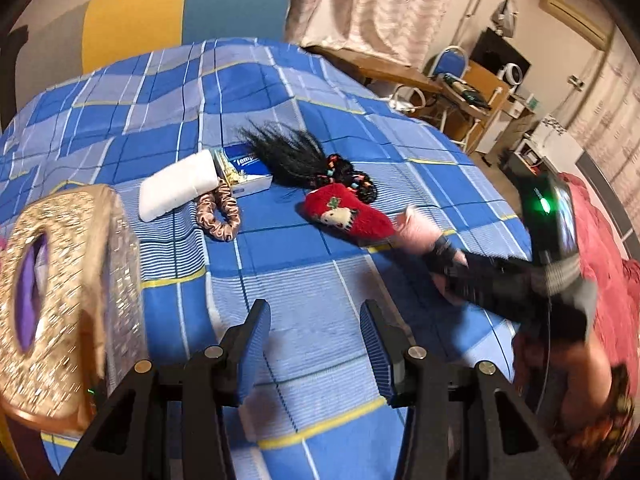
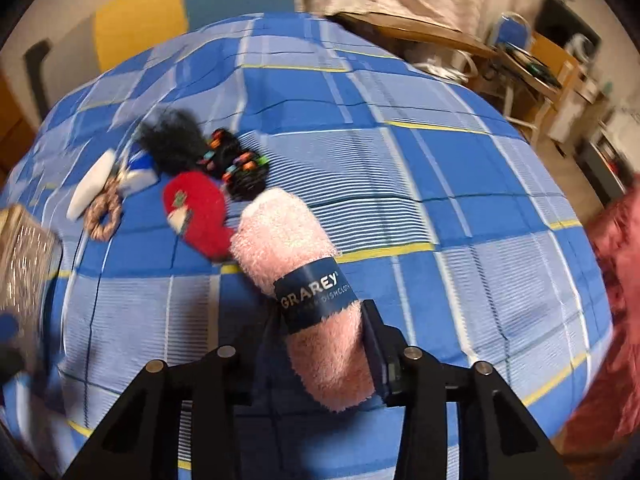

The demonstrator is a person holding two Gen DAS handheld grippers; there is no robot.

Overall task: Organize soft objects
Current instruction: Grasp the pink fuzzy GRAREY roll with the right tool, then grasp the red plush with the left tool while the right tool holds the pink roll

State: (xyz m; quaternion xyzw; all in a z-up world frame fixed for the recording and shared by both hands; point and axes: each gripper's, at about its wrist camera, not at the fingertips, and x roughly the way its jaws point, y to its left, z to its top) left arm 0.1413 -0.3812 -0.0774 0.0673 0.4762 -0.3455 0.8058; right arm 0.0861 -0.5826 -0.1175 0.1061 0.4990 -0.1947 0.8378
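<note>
1. the right hand-held gripper (image 2: 320,344) was seen clamped on a rolled pink dishcloth (image 2: 296,264) with a blue paper band, held above the blue checked bed cover (image 2: 440,184).
2. the left hand-held gripper (image 1: 316,344) was seen spread wide with nothing between its blue pads, low over the cover.
3. a red plush mitten (image 1: 348,210) was found just left of the roll's far end.
4. a white roll (image 1: 176,188), a satin scrunchie (image 1: 220,212), a black hairpiece (image 1: 288,152) and a glittery gold box (image 1: 60,300) were seen at the left.
</note>
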